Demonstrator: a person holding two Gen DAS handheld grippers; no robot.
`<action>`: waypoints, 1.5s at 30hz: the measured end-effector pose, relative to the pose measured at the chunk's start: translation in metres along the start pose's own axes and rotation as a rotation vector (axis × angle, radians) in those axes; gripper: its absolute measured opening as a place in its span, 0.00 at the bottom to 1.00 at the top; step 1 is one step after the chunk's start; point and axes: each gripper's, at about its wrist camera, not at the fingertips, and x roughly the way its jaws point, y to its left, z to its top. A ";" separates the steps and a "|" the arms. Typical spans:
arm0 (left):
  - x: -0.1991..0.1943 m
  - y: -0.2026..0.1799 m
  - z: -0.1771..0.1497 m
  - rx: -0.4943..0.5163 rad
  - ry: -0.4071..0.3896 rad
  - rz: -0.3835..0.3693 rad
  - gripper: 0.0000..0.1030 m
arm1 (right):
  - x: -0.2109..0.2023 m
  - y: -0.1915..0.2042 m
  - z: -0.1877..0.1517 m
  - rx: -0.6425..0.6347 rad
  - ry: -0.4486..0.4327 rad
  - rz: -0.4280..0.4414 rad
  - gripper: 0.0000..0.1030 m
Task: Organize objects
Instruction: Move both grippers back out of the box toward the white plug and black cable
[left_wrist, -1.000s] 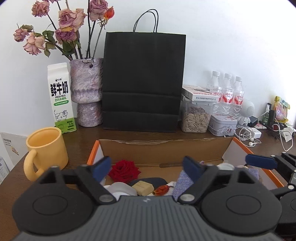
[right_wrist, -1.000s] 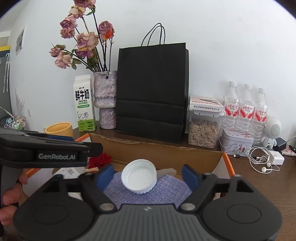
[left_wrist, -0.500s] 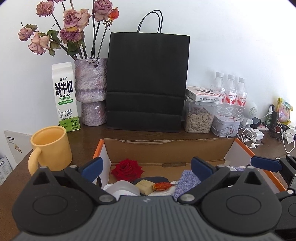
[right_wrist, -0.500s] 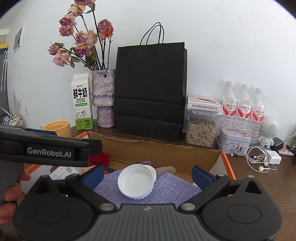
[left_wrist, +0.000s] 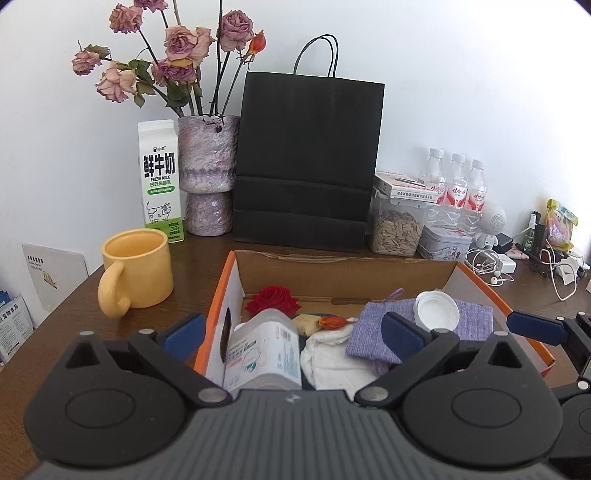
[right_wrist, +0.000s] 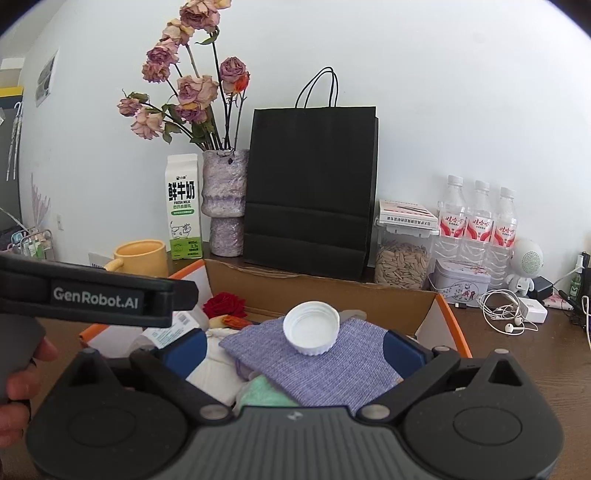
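An open cardboard box (left_wrist: 452, 272) with orange edges sits on the wooden table. In it lie a red rose (left_wrist: 273, 298), a clear labelled bottle (left_wrist: 264, 350), a white cloth (left_wrist: 332, 356) and a purple pouch (left_wrist: 476, 321). A white cap (right_wrist: 311, 328) rests upturned on the purple pouch (right_wrist: 314, 369). My left gripper (left_wrist: 293, 332) is open above the box's near left end, with the bottle below it. My right gripper (right_wrist: 293, 350) is open and empty, just short of the cap. One blue finger of the right gripper (left_wrist: 535, 326) shows in the left wrist view.
A yellow mug (left_wrist: 136, 269) stands left of the box. Along the wall are a milk carton (left_wrist: 160, 181), a vase of dried roses (left_wrist: 208, 173), a black paper bag (left_wrist: 306, 162), a seed jar (left_wrist: 397, 229), water bottles (left_wrist: 456, 184), a tin and earphone cables (right_wrist: 506, 317). A hand (right_wrist: 22, 373) holds the left gripper.
Both grippers have drawn back from the box, so more of its contents show. Both pairs of jaws stand wider apart. The cap stays on the pouch.
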 end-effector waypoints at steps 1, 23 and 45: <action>-0.005 0.002 -0.003 0.001 0.004 0.004 1.00 | -0.005 0.003 -0.002 0.003 0.001 0.005 0.99; -0.022 0.084 -0.097 0.016 0.235 0.115 1.00 | -0.020 0.059 -0.069 0.001 0.238 0.066 1.00; -0.013 0.092 -0.093 0.030 0.234 0.079 1.00 | 0.019 0.075 -0.065 0.032 0.314 0.048 1.00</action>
